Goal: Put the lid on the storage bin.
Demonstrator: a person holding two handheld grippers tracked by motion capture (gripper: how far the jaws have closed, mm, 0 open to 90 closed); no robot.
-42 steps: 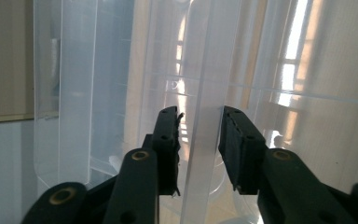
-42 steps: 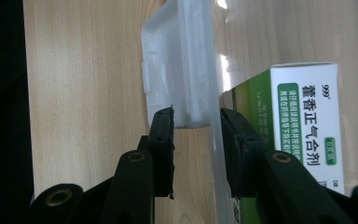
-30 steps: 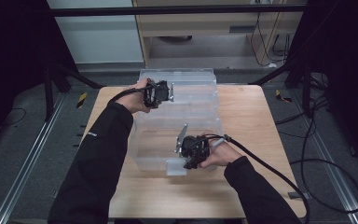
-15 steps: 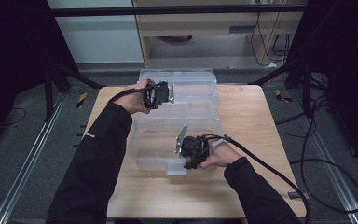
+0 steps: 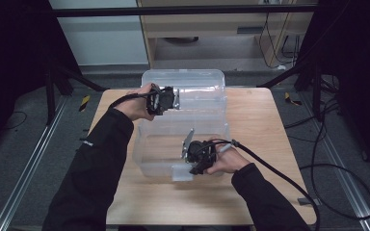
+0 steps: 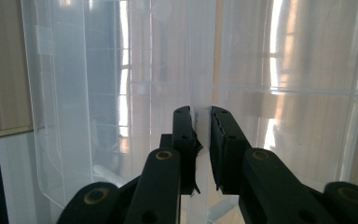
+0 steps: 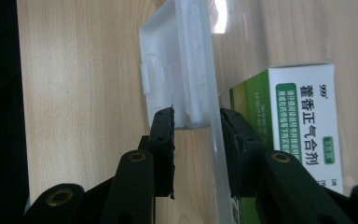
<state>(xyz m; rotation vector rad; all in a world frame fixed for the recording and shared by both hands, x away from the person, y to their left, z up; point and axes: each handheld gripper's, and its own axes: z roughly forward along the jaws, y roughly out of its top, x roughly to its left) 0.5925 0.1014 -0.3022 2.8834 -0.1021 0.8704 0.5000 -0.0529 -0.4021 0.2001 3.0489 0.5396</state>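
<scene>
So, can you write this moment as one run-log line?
left gripper: jaws just closing, pinching clear lid edge | right gripper: clamped on front latch of box | medicine carton: behind box wall

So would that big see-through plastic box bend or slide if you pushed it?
The clear plastic box has thin walls, so it probably flexes a little. It looks light, holding a green-and-white carton, so it might slide on the smooth wooden table. Both the left gripper and right gripper grip it.

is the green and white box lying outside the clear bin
No, in the right gripper view the box lies behind the bin wall, inside it.
</scene>
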